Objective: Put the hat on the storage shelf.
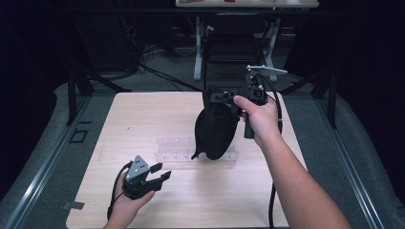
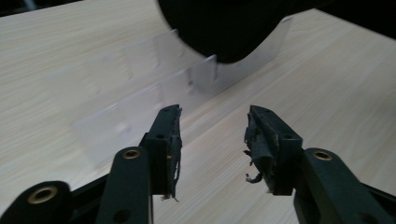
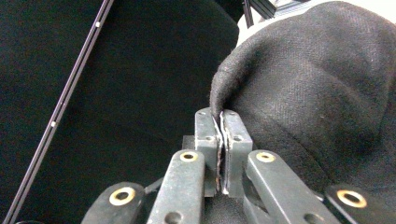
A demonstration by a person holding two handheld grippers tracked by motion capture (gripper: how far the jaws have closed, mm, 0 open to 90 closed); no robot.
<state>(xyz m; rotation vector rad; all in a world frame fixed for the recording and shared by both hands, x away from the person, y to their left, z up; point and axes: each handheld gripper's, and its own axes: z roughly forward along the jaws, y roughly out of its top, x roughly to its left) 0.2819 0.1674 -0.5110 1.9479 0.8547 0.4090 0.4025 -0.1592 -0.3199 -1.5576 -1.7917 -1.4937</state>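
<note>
Near the front left, the left gripper (image 1: 160, 172) hovers with jaws apart and empty, while the right gripper (image 1: 228, 98) pinches the edge of a black hat (image 1: 215, 131), hanging above a clear plastic rack (image 1: 172, 149) mid-table (image 1: 143, 114)

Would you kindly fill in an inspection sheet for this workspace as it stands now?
Surface: pale wood table.
Job's things: black cloth hanging above a clear rack that lies on the table.
Clutter: nothing seen.
Grippers: right gripper shut on the cloth's edge; left gripper open, nothing between its jaws, low at the table's near left.
Cables: one trails from each gripper; more lie on the floor behind.
Surroundings: dark room, grey floor, a white desk beyond.
</note>
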